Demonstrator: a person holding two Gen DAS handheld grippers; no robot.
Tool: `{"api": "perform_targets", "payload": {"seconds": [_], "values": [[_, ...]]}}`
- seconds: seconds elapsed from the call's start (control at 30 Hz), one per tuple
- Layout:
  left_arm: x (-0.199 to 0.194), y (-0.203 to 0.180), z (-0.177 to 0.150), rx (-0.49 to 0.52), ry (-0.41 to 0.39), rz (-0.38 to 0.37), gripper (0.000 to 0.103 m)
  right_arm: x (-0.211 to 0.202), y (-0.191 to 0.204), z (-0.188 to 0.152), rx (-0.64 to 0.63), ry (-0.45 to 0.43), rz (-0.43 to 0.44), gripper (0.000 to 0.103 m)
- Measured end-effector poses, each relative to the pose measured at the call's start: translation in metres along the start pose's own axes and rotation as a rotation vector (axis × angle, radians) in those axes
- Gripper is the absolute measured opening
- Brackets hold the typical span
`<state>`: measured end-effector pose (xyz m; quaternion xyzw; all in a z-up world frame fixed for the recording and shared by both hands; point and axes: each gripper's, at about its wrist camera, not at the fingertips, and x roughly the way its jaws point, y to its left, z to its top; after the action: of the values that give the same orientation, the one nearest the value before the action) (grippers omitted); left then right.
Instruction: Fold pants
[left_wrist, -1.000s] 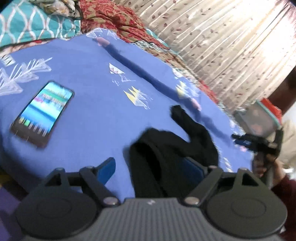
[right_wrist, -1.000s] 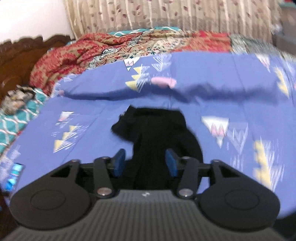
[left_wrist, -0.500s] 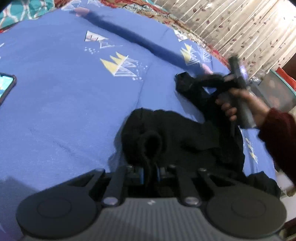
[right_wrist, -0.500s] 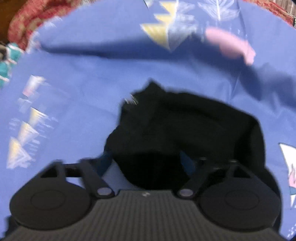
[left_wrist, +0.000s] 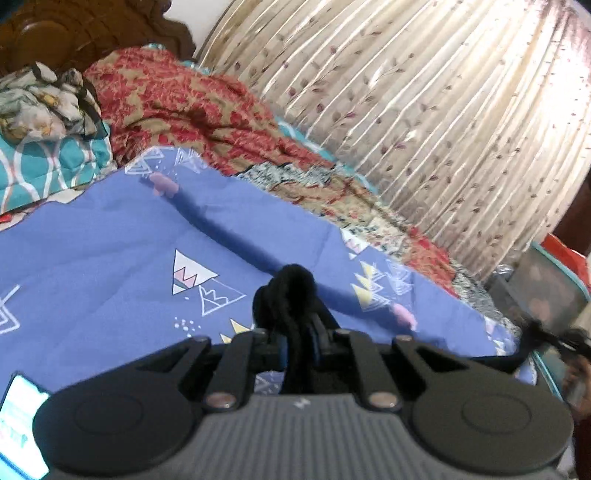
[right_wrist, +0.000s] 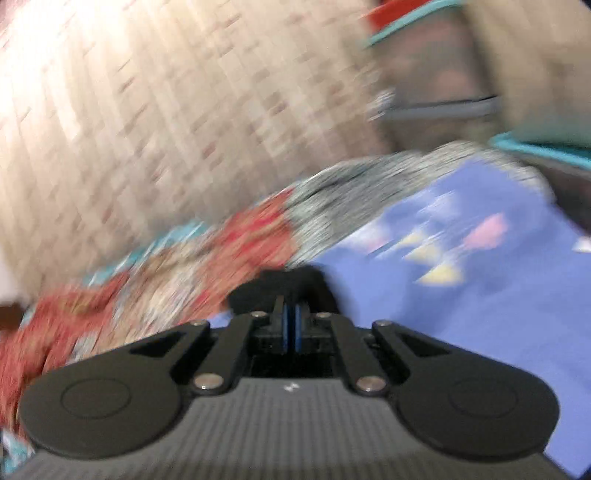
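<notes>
We view a bed covered by a blue sheet (left_wrist: 110, 251) with triangle prints; behind it lie a red quilt (left_wrist: 192, 107) and a pleated curtain (left_wrist: 424, 110), and a lit phone (left_wrist: 20, 424) rests at the sheet's near left corner. The right wrist view is heavily blurred, so we read only coarse shapes there.

The pants (left_wrist: 291, 295), black and soft, are off the sheet at our two grip points. In the left wrist view a bunched fold rises between the fingers of the left gripper (left_wrist: 297, 343), which are pressed together on the cloth. A dark strip of fabric runs from there toward the right edge of that view, where it is too blurred to follow.

The right gripper (right_wrist: 290, 325) shows its blue pads nearly touching, its fingers having just closed. Dark cloth (right_wrist: 280, 284) sits at their tips; we judge it pinched, though the blur leaves this uncertain.

We judge the step in hand to be the lift-and-spread: both grippers hold the garment so it can be shaken out before any fold. The next move calls for drawing the two hands apart to pull the fabric taut, then laying it flat on the bare sheet, clear of the phone. A slack or twisted leg would spoil the first crease.
</notes>
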<state>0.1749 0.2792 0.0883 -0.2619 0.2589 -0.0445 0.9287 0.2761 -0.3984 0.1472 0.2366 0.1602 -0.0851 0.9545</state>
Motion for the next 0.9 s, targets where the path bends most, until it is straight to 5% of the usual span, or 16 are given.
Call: {"api": "perform_targets", "payload": {"seconds": [0.2,0.33,0.4,0.5,0.63,0.77,0.9], "values": [[0.086,0.015,-0.004,0.007,0.129,0.083,0.01,-0.005,-0.077,0.009,0.132,-0.036,-0.171,0.006],[0.153,0.01,-0.025,0.034,0.258,0.135,0.025,0.039,-0.108,-0.026,0.148,0.075,-0.298,0.011],[0.165,0.008,-0.039,0.024,0.316,0.189,0.028,0.059,-0.122,-0.048,0.189,0.211,-0.356,0.018],[0.14,0.002,-0.045,0.051,0.316,0.158,0.042,0.044,-0.143,-0.069,0.275,0.232,-0.3,0.024],[0.069,0.003,-0.048,0.086,0.244,0.153,0.064,-0.006,-0.156,-0.081,0.231,0.25,-0.241,0.037],[0.021,0.018,-0.073,-0.021,0.308,0.137,0.076,-0.062,-0.172,-0.097,0.202,0.268,-0.148,0.038],[0.005,0.032,-0.109,-0.155,0.392,0.143,0.088,-0.115,-0.192,-0.112,0.201,0.235,-0.159,0.042]]}}
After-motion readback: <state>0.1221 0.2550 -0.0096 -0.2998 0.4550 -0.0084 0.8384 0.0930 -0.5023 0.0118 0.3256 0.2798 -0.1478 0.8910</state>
